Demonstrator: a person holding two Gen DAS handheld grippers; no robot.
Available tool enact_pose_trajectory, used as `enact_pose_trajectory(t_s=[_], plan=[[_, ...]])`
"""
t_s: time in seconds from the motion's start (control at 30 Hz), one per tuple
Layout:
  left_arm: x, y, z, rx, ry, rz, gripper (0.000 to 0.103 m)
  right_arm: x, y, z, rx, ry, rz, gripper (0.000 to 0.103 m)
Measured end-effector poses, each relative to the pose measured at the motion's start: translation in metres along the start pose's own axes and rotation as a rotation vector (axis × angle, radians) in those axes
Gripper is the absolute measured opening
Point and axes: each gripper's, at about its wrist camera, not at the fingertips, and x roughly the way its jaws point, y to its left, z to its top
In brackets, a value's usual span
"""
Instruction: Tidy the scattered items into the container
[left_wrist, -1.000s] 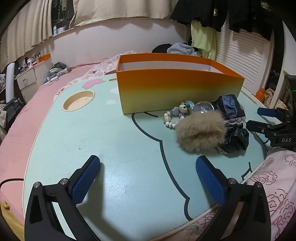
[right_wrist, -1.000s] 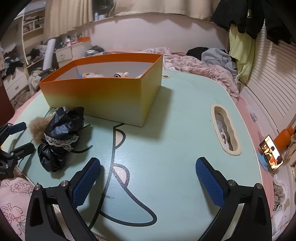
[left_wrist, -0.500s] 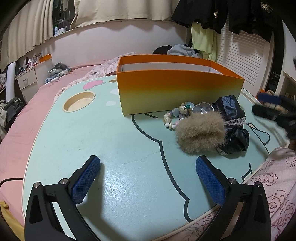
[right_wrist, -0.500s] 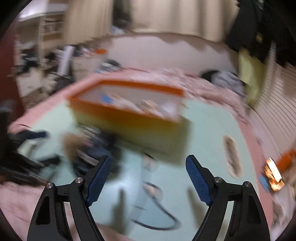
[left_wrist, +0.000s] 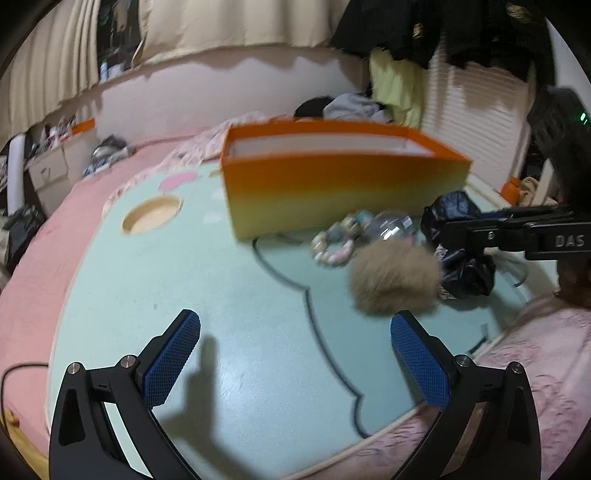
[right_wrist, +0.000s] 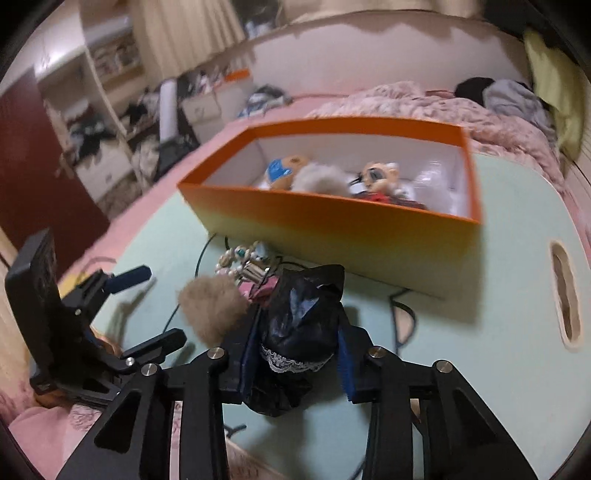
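Note:
The orange box (left_wrist: 343, 192) (right_wrist: 332, 229) stands on the mint table (left_wrist: 229, 288), with plush toys (right_wrist: 291, 173) inside it. In front of it lie a bead bracelet (left_wrist: 332, 247) (right_wrist: 236, 262), a clear ball (left_wrist: 391, 225) and a tan fur pompom (left_wrist: 395, 280) (right_wrist: 210, 310). My right gripper (right_wrist: 299, 358) (left_wrist: 448, 230) is closing, its blue pads pressing both sides of a black lace-trimmed fabric bundle (right_wrist: 299, 325) (left_wrist: 465, 273). My left gripper (left_wrist: 295, 354) (right_wrist: 147, 308) hangs open above bare table, short of the pompom, nothing between its fingers.
A round cup hole (left_wrist: 151, 218) is sunk in the table's far left, and a slot handle (right_wrist: 565, 295) at its right end. The table rests on a pink bed (left_wrist: 33, 266). Rumpled bedding and clothes (right_wrist: 509, 99) lie behind the box.
My right gripper swung left from open table to the black bundle, and its jaws narrowed around it. The left gripper has barely shifted.

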Motion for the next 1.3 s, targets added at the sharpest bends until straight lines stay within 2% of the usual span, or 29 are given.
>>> enact_pose_trajectory(t_s=[0.1, 0.23, 0.3, 0.4, 0.47, 0.53, 0.57, 0.63, 0.73, 0.9, 1.0, 1.13, 1.3], plan=[[-0.01, -0.014, 0.019, 0.037, -0.048, -0.053, 0.103, -0.016, -0.009, -0.007, 0.052, -0.067, -0.023, 0.034], [0.005, -0.03, 0.035, 0.069, 0.001, -0.091, 0.1, -0.028, -0.014, -0.009, 0.076, -0.119, -0.064, 0.034], [0.014, -0.038, 0.039, 0.094, 0.016, -0.081, 0.093, -0.029, -0.014, -0.008, 0.076, -0.12, -0.068, 0.035], [0.025, -0.047, 0.04, 0.135, 0.033, -0.049, 0.093, -0.026, -0.015, -0.008, 0.074, -0.112, -0.06, 0.035], [0.034, -0.049, 0.038, 0.145, 0.065, -0.054, 0.092, -0.028, -0.016, -0.009, 0.071, -0.111, -0.058, 0.035], [0.039, -0.048, 0.035, 0.143, 0.082, -0.08, 0.069, -0.029, -0.015, -0.01, 0.069, -0.112, -0.059, 0.035], [0.039, -0.047, 0.032, 0.139, 0.088, -0.094, 0.04, -0.028, -0.015, -0.01, 0.069, -0.112, -0.059, 0.035], [0.035, -0.045, 0.03, 0.137, 0.083, -0.117, 0.04, -0.028, -0.015, -0.01, 0.071, -0.115, -0.06, 0.035], [0.016, -0.041, 0.027, 0.119, 0.056, -0.146, 0.034, -0.03, -0.014, -0.01, 0.066, -0.122, -0.067, 0.035], [-0.006, -0.026, 0.031, 0.077, 0.015, -0.156, 0.033, -0.031, -0.008, -0.008, 0.034, -0.131, -0.078, 0.035], [-0.014, -0.018, 0.047, 0.044, -0.026, -0.165, 0.033, -0.035, -0.002, -0.004, 0.001, -0.15, -0.091, 0.035], [-0.021, -0.016, 0.072, 0.056, -0.082, -0.161, 0.033, -0.043, 0.0, 0.009, -0.017, -0.186, -0.087, 0.035], [-0.011, -0.013, 0.113, 0.051, -0.132, -0.157, 0.033, -0.049, -0.004, 0.049, -0.011, -0.242, -0.09, 0.035]])
